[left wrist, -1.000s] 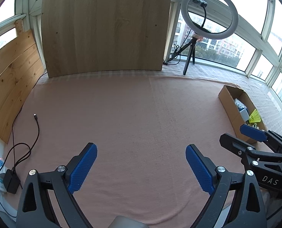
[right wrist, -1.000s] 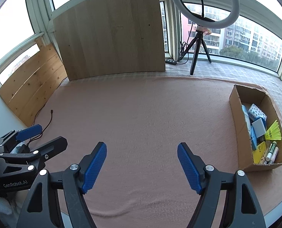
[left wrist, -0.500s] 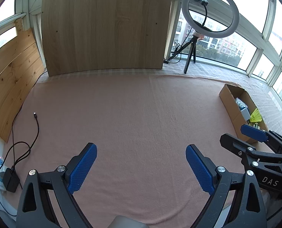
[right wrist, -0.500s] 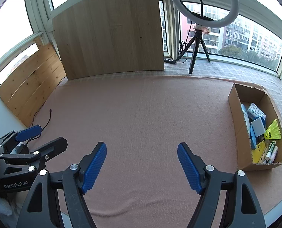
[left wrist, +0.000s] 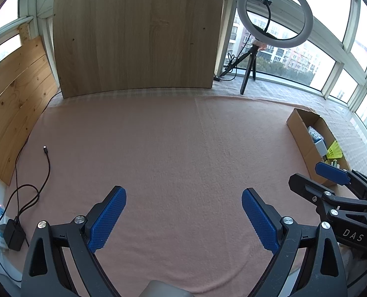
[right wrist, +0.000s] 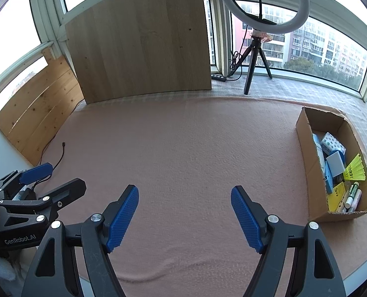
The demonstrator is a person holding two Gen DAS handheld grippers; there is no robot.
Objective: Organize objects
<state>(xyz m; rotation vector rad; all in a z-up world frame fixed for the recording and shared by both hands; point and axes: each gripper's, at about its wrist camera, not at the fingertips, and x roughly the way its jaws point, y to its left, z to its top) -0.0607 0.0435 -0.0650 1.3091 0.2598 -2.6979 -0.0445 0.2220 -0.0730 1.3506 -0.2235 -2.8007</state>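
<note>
A cardboard box point(right wrist: 304, 143) stands at the right edge of the pink cloth, holding several small items: a patterned box point(right wrist: 333, 143), a yellow shuttlecock point(right wrist: 355, 168), a white tube and pens. In the left wrist view the same cardboard box point(left wrist: 304, 133) shows at the far right. My left gripper point(left wrist: 183, 198) hangs open over bare cloth with nothing between its blue pads. My right gripper point(right wrist: 183, 195) is likewise open and empty above the cloth, left of the box. Each gripper appears at the edge of the other's view.
A ring light on a tripod point(right wrist: 255, 49) stands at the back right. A large wooden board point(right wrist: 138, 42) leans at the back, and a slatted panel point(left wrist: 12, 99) lines the left. A black cable point(left wrist: 46, 163) and power strip point(left wrist: 0, 225) lie at the left edge.
</note>
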